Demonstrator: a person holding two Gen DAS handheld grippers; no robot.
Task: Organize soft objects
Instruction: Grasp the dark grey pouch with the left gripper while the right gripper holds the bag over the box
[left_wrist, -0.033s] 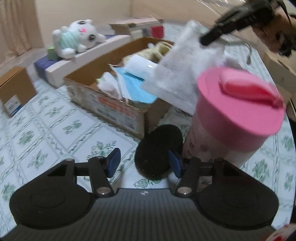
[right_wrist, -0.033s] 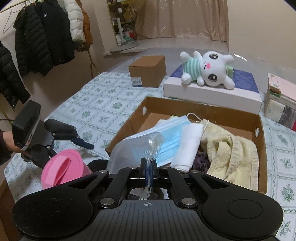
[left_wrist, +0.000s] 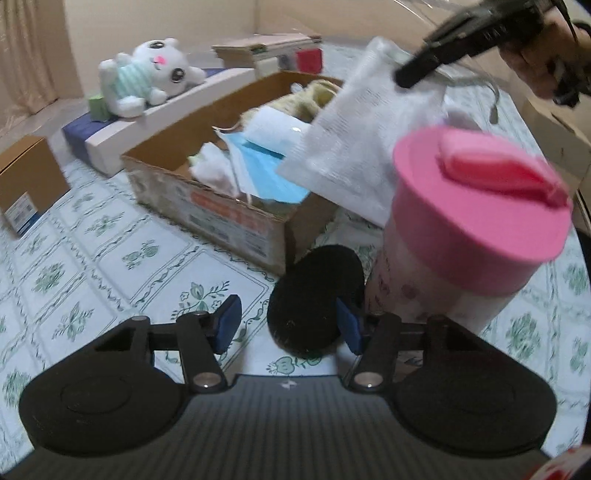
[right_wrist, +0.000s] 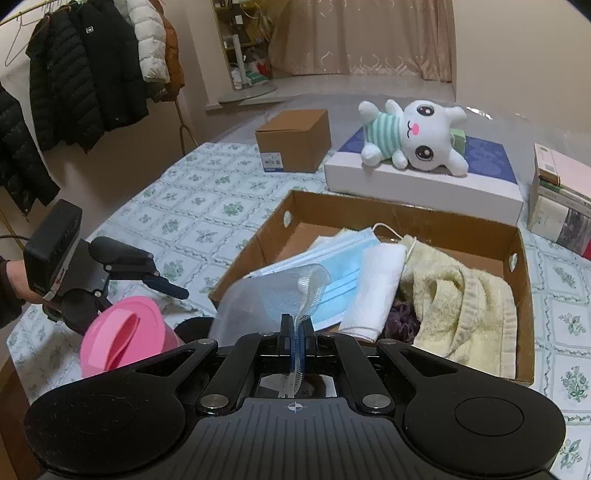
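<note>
Covering table (right_wrist: 207, 206) – green-floral tiled cloth; coats (right_wrist: 74, 74) hanging behind.

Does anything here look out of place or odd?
Yes. The plush toy lies tilted on the white flat box, not in the cardboard box holding the other soft items. The right tool pinches a translucent pouch.

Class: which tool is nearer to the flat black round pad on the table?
Left. The left tool hangs open right at the flat black round pad; the right tool, raised above, grips a translucent mesh pouch.

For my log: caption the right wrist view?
Right gripper pinches a clear pouch over the cardboard box.
</note>
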